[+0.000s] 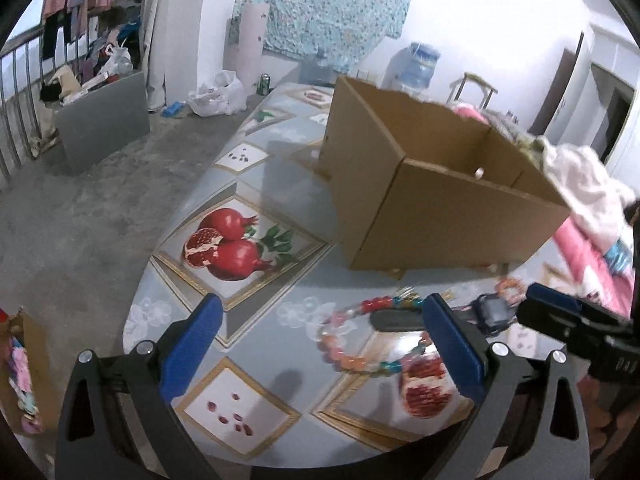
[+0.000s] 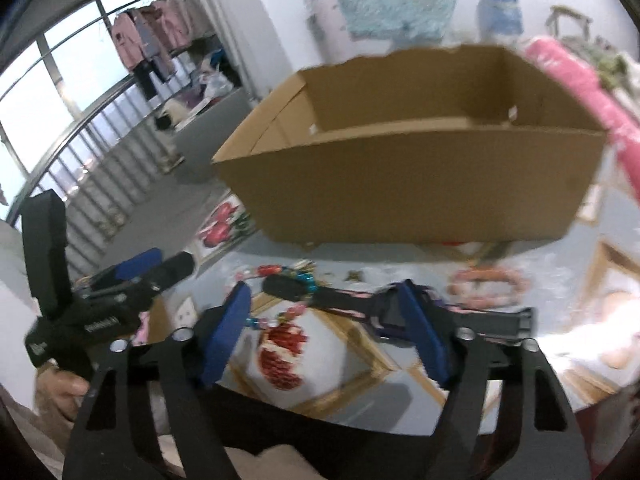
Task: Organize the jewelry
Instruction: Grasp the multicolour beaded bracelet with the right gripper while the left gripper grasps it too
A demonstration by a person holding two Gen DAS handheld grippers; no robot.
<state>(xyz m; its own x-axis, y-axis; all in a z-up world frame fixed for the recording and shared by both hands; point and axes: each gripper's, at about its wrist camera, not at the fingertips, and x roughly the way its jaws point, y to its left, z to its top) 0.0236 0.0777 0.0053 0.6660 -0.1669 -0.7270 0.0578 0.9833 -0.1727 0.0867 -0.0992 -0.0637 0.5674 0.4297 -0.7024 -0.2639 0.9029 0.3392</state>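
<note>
On the table covered with a grey-blue oilcloth printed with red pomegranates [image 1: 240, 240], an open brown cardboard box [image 1: 432, 184] stands toward the far side, and the jewelry lies in front of it, near the table's front edge. The loop of many-coloured plastic beads [image 1: 344, 344] rests flat on the cloth; in the left wrist view it lies between the two blue pads of the left gripper [image 1: 324, 340] but touches neither of them, and the jaws stand wide apart with nothing held. Across the beads lies a dark strap with a rounded black end [image 1: 396, 320], which belongs to a wristwatch with a dark square case [image 1: 492, 312] beside the loop. A small orange-pink ring-shaped bracelet [image 1: 510, 286] lies a little further back, near the box's front corner. The right gripper [image 2: 324, 332] is over the watch strap: in its own blurred view the blue pads stand on both sides of the band, partly open, and whether they press on it I cannot tell. No earlier picture lets me compare. A hand [image 2: 66, 390] holds the left gripper at the left edge of that view. To the right of the box there is a heap of pink and white cloth [image 1: 588, 200]. Behind the table hangs a rack of clothes [image 1: 92, 4], and a blue water bottle [image 1: 418, 66] stands by the white wall.
</note>
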